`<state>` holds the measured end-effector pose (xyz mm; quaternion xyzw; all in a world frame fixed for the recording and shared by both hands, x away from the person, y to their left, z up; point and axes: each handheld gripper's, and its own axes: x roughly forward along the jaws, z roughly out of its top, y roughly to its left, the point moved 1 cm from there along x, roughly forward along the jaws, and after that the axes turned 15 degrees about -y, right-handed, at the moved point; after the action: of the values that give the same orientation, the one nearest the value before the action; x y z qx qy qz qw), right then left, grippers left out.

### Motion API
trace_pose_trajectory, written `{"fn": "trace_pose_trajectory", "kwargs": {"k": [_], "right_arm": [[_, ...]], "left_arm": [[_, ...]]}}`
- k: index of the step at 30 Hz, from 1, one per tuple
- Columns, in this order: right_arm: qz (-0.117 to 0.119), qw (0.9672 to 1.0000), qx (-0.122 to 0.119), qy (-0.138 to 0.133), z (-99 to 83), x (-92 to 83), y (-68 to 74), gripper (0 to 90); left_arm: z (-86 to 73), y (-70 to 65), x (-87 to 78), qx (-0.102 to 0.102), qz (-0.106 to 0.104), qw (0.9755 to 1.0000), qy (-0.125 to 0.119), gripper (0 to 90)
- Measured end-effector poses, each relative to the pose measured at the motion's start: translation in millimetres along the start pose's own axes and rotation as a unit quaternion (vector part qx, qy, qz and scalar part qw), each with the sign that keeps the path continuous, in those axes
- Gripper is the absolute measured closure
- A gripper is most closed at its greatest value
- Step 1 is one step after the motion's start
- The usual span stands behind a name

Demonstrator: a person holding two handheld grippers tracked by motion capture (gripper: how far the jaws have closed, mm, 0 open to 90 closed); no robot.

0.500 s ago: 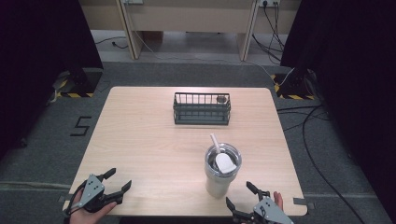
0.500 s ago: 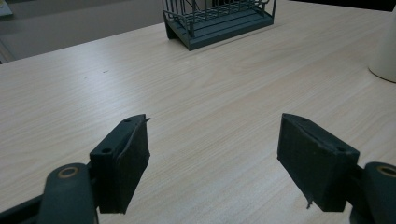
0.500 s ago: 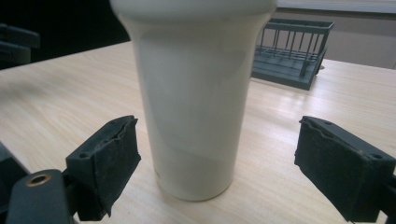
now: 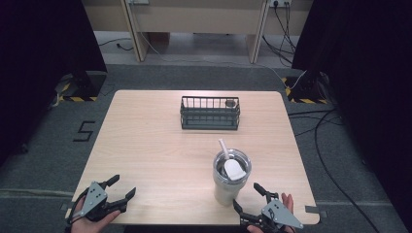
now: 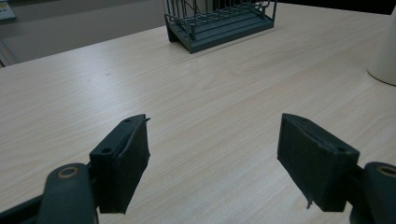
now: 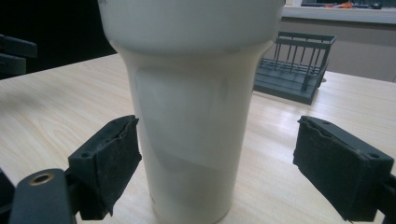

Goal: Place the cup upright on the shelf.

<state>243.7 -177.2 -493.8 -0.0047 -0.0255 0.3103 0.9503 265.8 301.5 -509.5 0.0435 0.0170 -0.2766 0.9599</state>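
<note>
A cream tumbler (image 4: 229, 180) with a clear lid and white straw stands upright near the table's front right. In the right gripper view the tumbler (image 6: 191, 112) looms close, just ahead of the jaws, which stand wide apart on either side of its base line. My right gripper (image 4: 248, 198) is open, just right of and in front of the tumbler. At the front left corner my left gripper (image 4: 122, 187) is open over bare tabletop, and in its own view the left gripper (image 5: 212, 149) holds nothing between its pads.
A dark wire basket (image 4: 210, 113) sits at the back middle of the wooden table (image 4: 145, 145), with a small round object in its right end. The basket (image 5: 219, 21) also shows far ahead in the left gripper view. Cables lie on the floor to the right.
Both grippers have crept slightly forward onto the table's front edge. The tumbler and basket have not moved.
</note>
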Motion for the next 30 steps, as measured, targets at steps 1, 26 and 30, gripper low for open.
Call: {"fn": "trace_pose_trajectory", "kwargs": {"k": [1, 26, 30], "right_arm": [[0.001, 1.0, 0.0, -0.002, 0.3, 1.5, -0.4, 14.5], [0.031, 0.9995, 0.004, -0.001, 3.1, 47.0, 6.8, 9.0], [0.033, 0.9994, 0.009, -0.001, 1.4, 55.9, 7.4, 6.2]], "left_arm": [[-0.1, -0.3, 0.2, 0.0, 0.0, 1.0, 0.0, 24.4], [-0.1, -0.4, 0.1, 0.002, -0.003, 1.0, 0.001, 24.4], [-0.1, 0.1, -0.1, 0.001, -0.002, 1.0, 0.0, 24.4]]}}
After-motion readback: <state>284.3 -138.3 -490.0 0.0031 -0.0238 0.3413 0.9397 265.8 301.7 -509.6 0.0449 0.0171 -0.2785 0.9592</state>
